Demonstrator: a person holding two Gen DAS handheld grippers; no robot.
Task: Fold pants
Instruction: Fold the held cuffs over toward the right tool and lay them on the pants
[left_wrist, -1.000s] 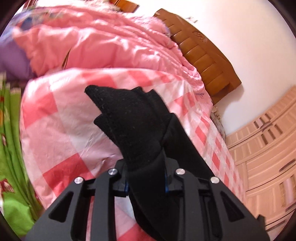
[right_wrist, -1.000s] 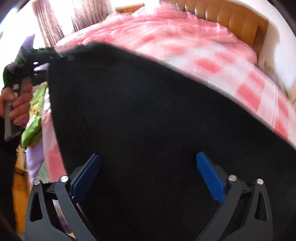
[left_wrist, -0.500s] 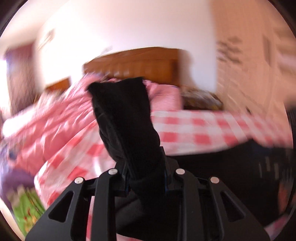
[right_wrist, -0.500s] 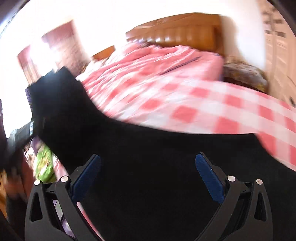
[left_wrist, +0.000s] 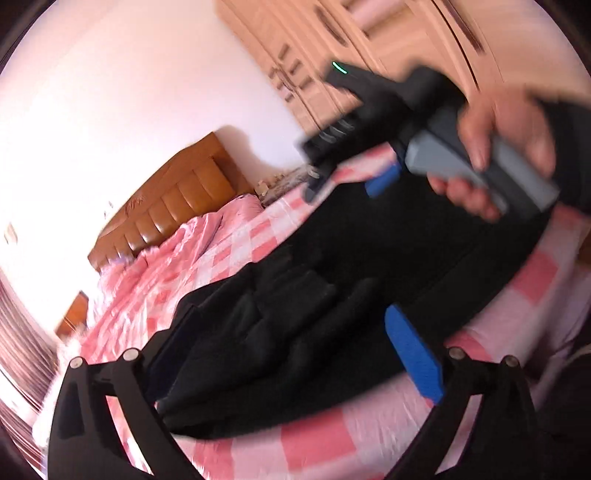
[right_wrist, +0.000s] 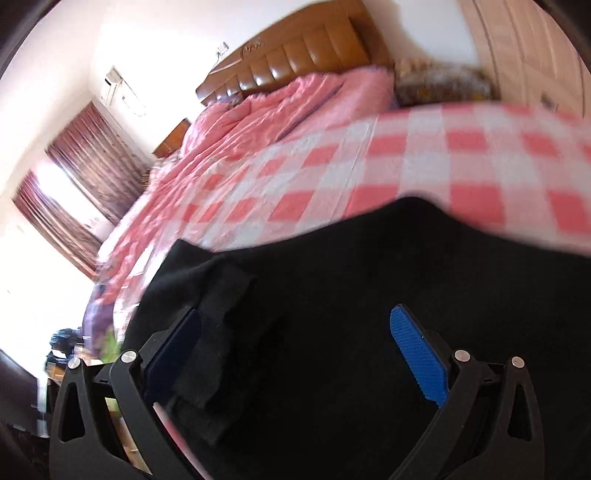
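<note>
Now opening the jaws of the left gripper (left_wrist: 288, 314), with a bunched end of the black pants (left_wrist: 369, 251) lying loose between and below the pads, pressed by neither. Spread just as wide on the right gripper (right_wrist: 295, 312), hovering over the same dark cloth, nothing pinched there either as far as the blur allows. Held by a hand (left_wrist: 498, 147) further along the garment, seen from the left wrist.

Pants down on the bed (right_wrist: 369, 166), across the pink checked sheet near its front edge, well apart from the rumpled quilt (right_wrist: 258, 118) and the headboard (left_wrist: 177, 206). Judged a laying-down step, with one fold probably set and smoothing to follow.

To do it well:
- Finish the release fully before drawing back, so no pad drags the top layer.
- Lift away upward, not sideways, to keep the edges stacked.
- Check the lumpy folds at the left end; flatten outward from the middle.
- Take the next pinch at a true corner or hem, both layers together.
- Keep both grippers level with each other, so the next crease runs straight.
</note>
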